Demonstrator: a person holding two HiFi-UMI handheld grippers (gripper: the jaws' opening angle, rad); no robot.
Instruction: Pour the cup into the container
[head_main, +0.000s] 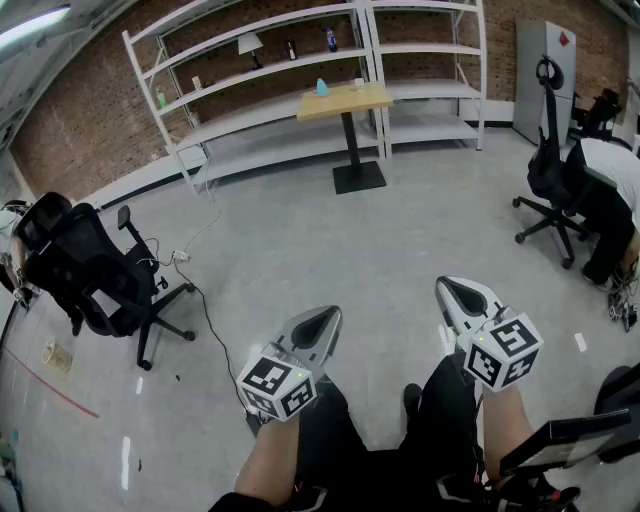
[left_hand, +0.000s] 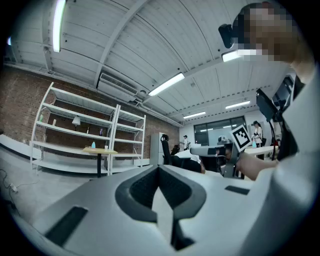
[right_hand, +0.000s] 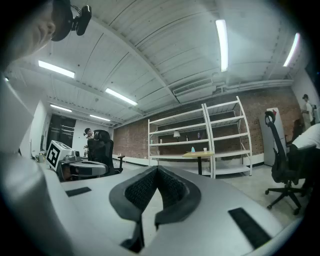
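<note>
Far across the room stands a small wooden table (head_main: 345, 100) on a black pedestal. On it are a light blue container (head_main: 322, 87) and a small white cup (head_main: 359, 83). The left gripper view shows the same table (left_hand: 100, 150), container (left_hand: 93, 145) and cup (left_hand: 106, 147), tiny and distant, and so does the right gripper view with table (right_hand: 199, 155), container (right_hand: 193, 149) and cup (right_hand: 205, 149). My left gripper (head_main: 320, 322) and right gripper (head_main: 460, 292) are held level in front of my legs. Both are shut with nothing between their jaws.
White metal shelving (head_main: 260, 60) lines the brick wall behind the table. A black office chair (head_main: 85, 270) stands at the left with a cable (head_main: 205, 310) on the floor beside it. At the right are another chair (head_main: 550, 170) and a bent-over person (head_main: 610, 190).
</note>
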